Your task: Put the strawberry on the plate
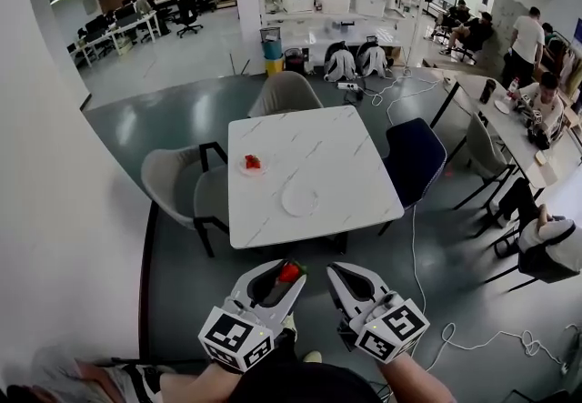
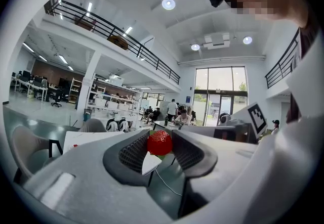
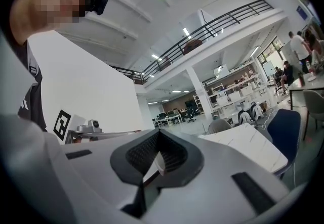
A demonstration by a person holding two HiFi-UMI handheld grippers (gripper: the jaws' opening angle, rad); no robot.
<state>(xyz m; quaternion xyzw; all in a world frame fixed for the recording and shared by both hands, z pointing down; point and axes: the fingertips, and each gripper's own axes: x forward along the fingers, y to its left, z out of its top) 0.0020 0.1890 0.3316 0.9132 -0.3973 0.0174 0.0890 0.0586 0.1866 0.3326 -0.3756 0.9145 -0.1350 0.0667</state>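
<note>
**A:** Starting at the left of the white marble-look square worktop (image 1: 346,156), there's a small white plate (image 1: 252,170) with something red on it, too small to name.

**B:** Then the left tool (image 1: 289,268), in the air short of the worktop's near edge and clamped on the red strawberry (image 1: 289,274). I'd call this the carry step: the berry is lifted but not delivered.

**A:** The target looks like the empty white round plate (image 1: 299,200) near the front edge, well ahead of that tool. The next move calls for a reach forward, then lowering over the plate's middle before the jaws part.

**B:** Just beside it on the right, the right tool (image 1: 341,272) has its jaws pressed together on nothing.

**A:** What does each view add?

**B:** Only the head view shows both plates and the gap to cross.

**A:** Only the left gripper view shows the grip itself, with the berry pinched out at the tips between ribbed pads (image 2: 135,152). I'd judge that a light hold that could slip on a fast swing.

**B:** The right gripper view settles the closed, empty jaws, which the head view leaves vague.
</note>
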